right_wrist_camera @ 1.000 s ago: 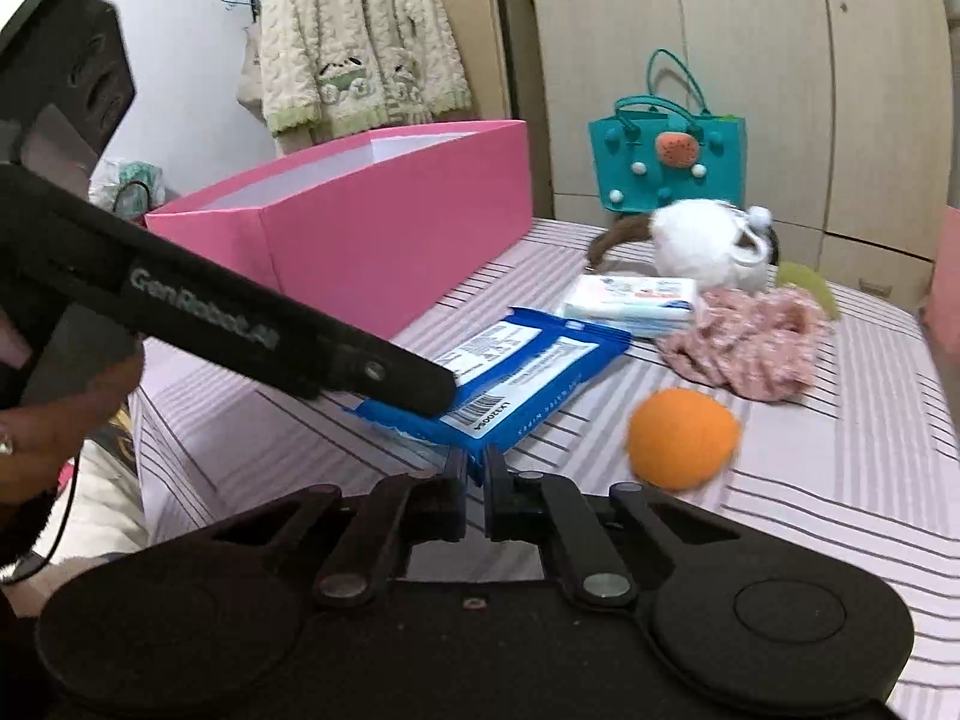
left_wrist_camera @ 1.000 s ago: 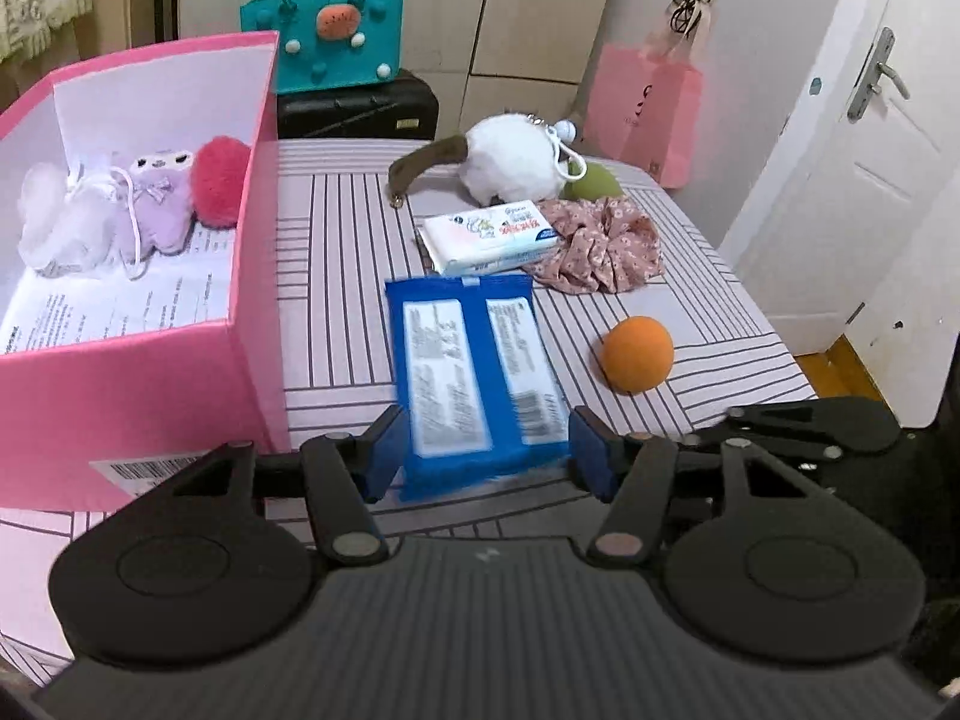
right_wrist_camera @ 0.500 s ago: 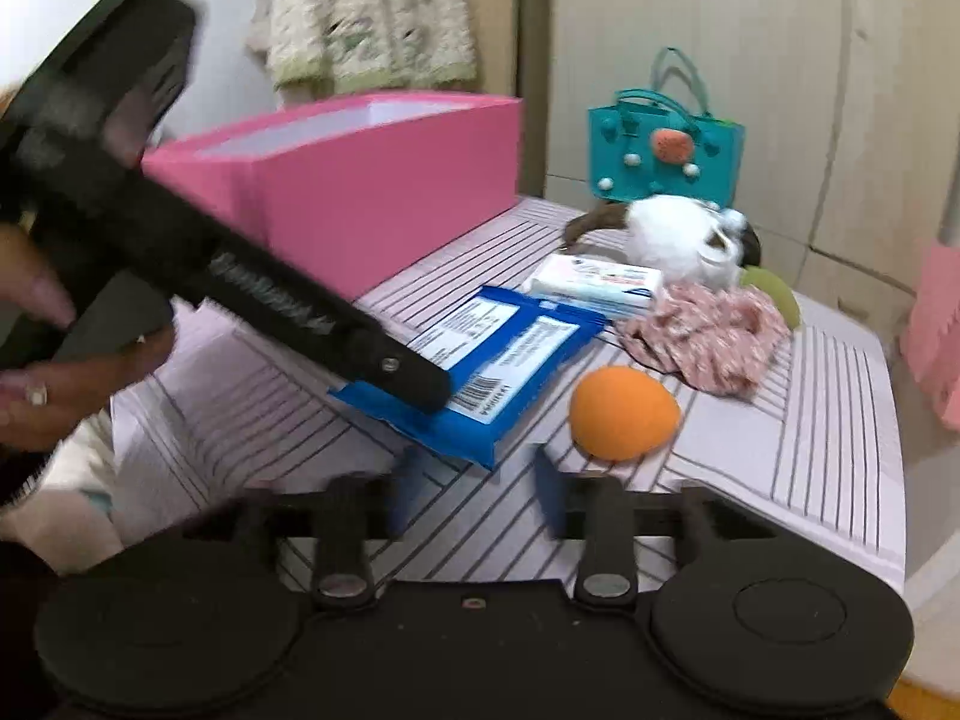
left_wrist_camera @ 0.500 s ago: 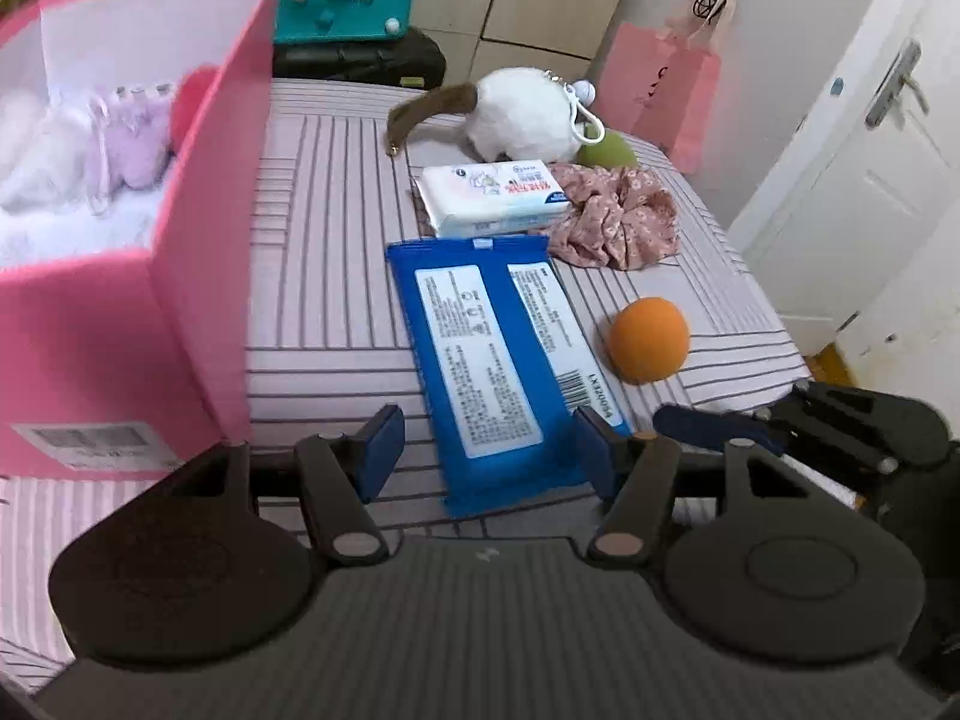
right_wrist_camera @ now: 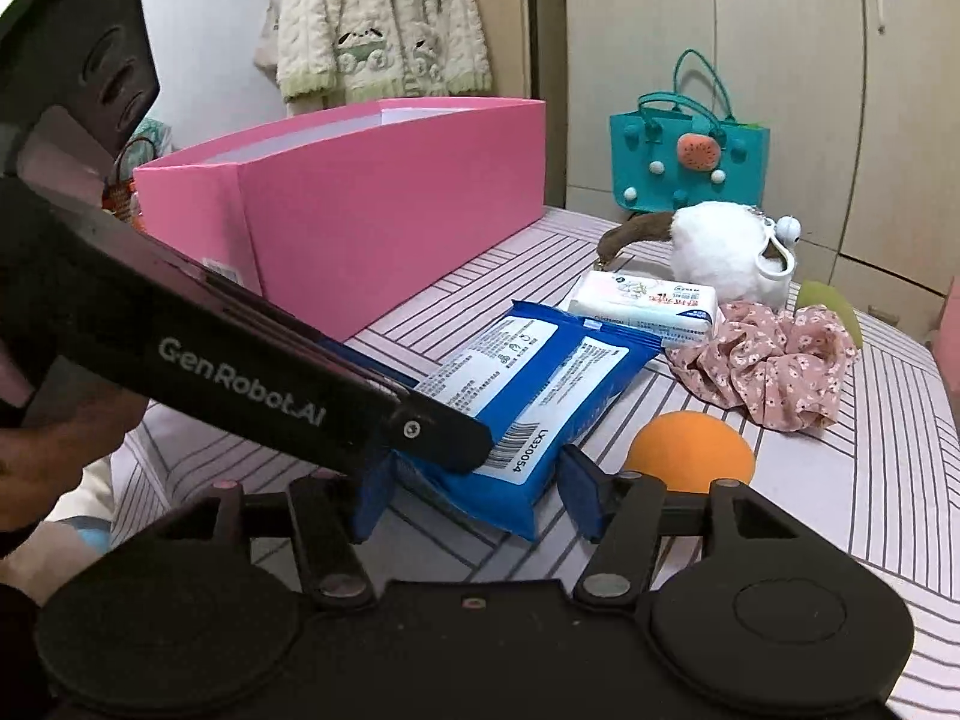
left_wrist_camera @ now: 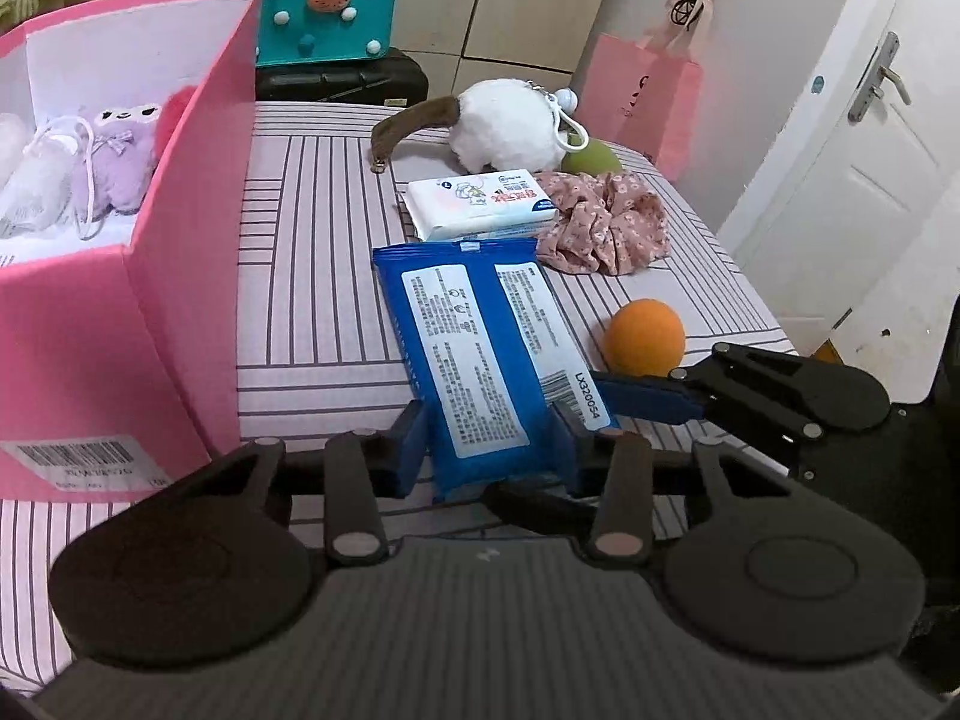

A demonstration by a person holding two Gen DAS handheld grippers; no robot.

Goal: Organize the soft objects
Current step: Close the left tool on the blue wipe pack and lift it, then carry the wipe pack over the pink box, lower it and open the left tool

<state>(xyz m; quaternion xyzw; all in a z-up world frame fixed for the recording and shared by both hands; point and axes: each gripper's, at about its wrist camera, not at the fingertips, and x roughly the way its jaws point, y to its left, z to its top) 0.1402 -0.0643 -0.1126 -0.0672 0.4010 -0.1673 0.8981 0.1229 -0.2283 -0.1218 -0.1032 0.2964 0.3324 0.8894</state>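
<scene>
A blue wipes pack [left_wrist_camera: 480, 354] lies on the striped table; it also shows in the right wrist view [right_wrist_camera: 528, 384]. My left gripper [left_wrist_camera: 489, 441] has closed on the pack's near end, its blue pads against both sides. My right gripper [right_wrist_camera: 474, 495] is open, its pads either side of the pack's near corner. An orange ball [left_wrist_camera: 645, 337] sits right of the pack. A pink box [left_wrist_camera: 180, 252] on the left holds plush toys [left_wrist_camera: 114, 159].
Behind the pack lie a white tissue pack [left_wrist_camera: 480, 204], a floral scrunchie [left_wrist_camera: 606, 222], a white plush with a brown strap [left_wrist_camera: 504, 123] and a green ball [left_wrist_camera: 591, 159]. A teal bag [left_wrist_camera: 324, 6] and a pink paper bag [left_wrist_camera: 648, 90] stand beyond the table.
My left gripper moved forward and closed on the blue pack's near end. My right gripper opened from shut and moved in around the pack's corner.
</scene>
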